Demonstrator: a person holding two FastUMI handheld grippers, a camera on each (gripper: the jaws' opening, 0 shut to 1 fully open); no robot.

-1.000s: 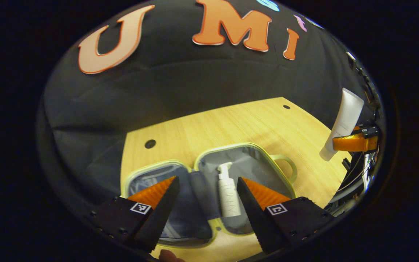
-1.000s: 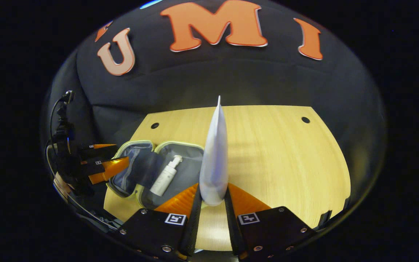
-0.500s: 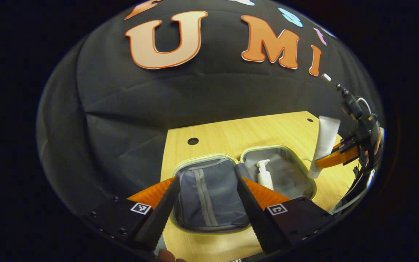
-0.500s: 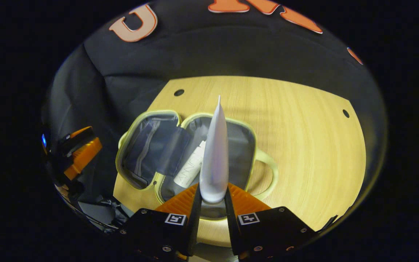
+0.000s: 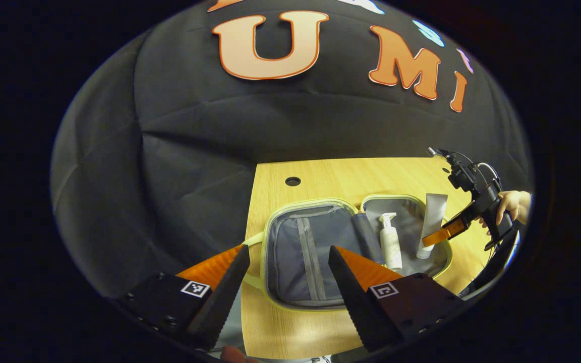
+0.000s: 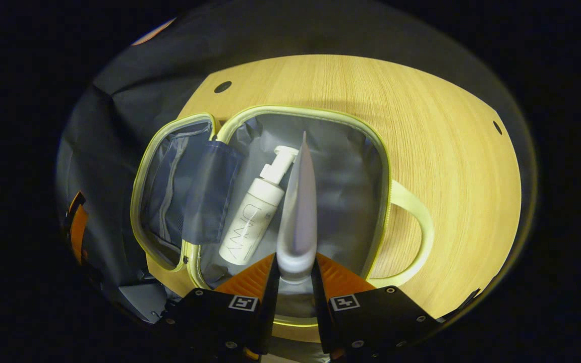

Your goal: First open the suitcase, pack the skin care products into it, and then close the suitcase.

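The small suitcase (image 6: 384,166), pale green along its rim with a grey lining, lies open and flat on the wooden table (image 6: 452,151). A white pump bottle (image 6: 252,217) rests inside its right half. My right gripper (image 6: 294,272) is shut on a white tube (image 6: 298,212), held just above that same half beside the bottle. In the left gripper view the suitcase (image 5: 270,237), the bottle (image 5: 390,242) and the tube (image 5: 432,222) lie ahead to the right. My left gripper (image 5: 288,282) hangs open near the table's left edge with nothing between its fingers.
The suitcase's handle (image 6: 419,227) sticks out to the right on the table. A hand (image 5: 512,201) holds the right gripper at the far right of the left gripper view. Round holes (image 5: 292,181) mark the tabletop near the back wall.
The right gripper has moved forward and down with the tube, from above the table to over the suitcase's right half. The left gripper has drawn back to the left.
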